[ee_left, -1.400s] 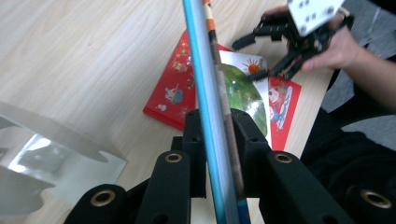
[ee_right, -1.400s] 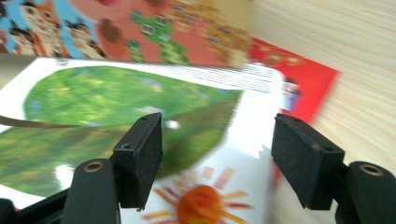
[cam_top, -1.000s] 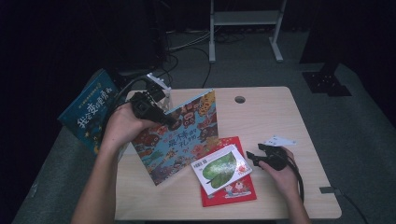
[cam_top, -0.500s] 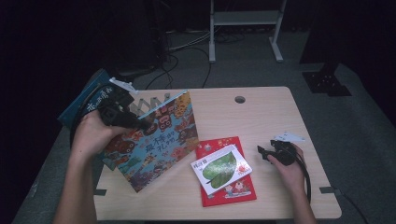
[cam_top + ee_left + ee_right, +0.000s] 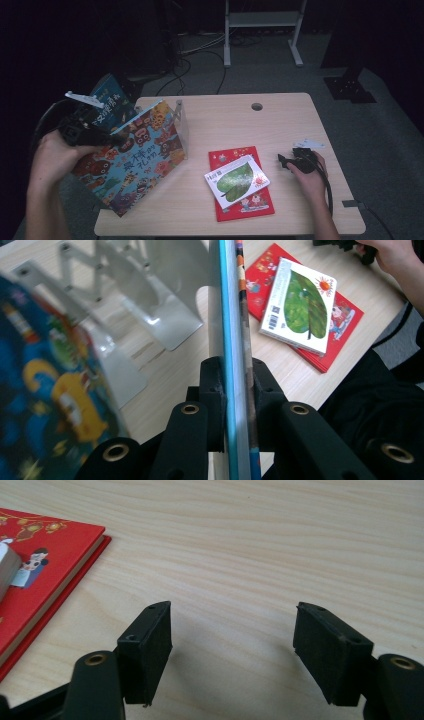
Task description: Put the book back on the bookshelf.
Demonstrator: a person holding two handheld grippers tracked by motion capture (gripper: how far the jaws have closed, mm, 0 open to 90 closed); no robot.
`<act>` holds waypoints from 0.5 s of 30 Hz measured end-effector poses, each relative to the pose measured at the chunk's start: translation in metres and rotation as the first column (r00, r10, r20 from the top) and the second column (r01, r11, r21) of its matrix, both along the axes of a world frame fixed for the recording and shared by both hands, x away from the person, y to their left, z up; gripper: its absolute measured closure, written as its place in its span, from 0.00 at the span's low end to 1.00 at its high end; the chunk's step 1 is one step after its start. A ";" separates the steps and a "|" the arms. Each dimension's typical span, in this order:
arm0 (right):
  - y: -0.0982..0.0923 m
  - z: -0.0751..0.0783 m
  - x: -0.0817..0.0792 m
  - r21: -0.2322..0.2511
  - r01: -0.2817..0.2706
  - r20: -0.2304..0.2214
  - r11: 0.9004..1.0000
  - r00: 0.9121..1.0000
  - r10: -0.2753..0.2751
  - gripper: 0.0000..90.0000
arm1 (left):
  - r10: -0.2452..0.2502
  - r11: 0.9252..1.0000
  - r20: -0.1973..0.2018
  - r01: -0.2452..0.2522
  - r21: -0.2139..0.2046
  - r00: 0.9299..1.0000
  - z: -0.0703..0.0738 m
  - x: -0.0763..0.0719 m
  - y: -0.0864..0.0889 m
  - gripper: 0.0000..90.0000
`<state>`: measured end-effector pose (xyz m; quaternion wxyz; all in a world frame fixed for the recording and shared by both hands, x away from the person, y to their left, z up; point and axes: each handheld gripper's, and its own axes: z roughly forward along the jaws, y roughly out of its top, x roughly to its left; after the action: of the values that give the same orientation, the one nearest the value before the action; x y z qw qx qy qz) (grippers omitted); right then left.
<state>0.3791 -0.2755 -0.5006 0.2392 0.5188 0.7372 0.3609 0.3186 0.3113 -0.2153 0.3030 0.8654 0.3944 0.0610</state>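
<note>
The left gripper [image 5: 107, 136], clamped on the edge of the large, colourful, glossy hardcover picture book [image 5: 137, 157], is carrying it leftward from mid-table toward the pale metal bookend rack [image 5: 181, 127] at the left edge; shelving looks like the step in hand. The right gripper [image 5: 232, 647], whose jaws have just been opening with nothing between them, is hanging just over the light, grained wooden table [image 5: 280, 125]. A flat red hardcover book [image 5: 247, 202] is lying nearby, bearing a smaller white book with a green leaf [image 5: 236, 179].

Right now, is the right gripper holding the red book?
No, the right gripper has open jaws over bare table, and the red book lies off to its side.
</note>
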 end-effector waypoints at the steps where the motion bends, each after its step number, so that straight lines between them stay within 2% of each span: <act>1: 0.000 0.000 0.000 -0.004 -0.001 0.002 1.000 1.000 0.001 0.34 | 0.014 1.000 0.003 -0.014 0.000 1.000 0.001 -0.002 0.005 0.89; 4: 0.001 -0.002 0.004 -0.024 -0.008 -0.042 1.000 0.999 0.007 0.28 | 0.051 0.999 0.010 -0.051 -0.004 0.999 0.001 -0.008 0.018 0.89; 10: 0.000 -0.002 0.005 -0.025 -0.003 -0.042 1.000 0.999 0.002 0.28 | 0.113 0.994 0.003 -0.113 -0.001 0.994 0.000 -0.015 0.042 0.89; 15: 0.000 -0.002 0.006 -0.024 0.001 -0.043 1.000 0.999 -0.002 0.28 | 0.166 0.986 0.002 -0.166 0.030 0.986 -0.001 -0.016 0.051 0.89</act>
<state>0.3852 -0.2760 -0.5023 0.2300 0.5240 0.7460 0.3405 0.3029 0.3622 -0.2161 0.2838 0.8339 0.4644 0.0916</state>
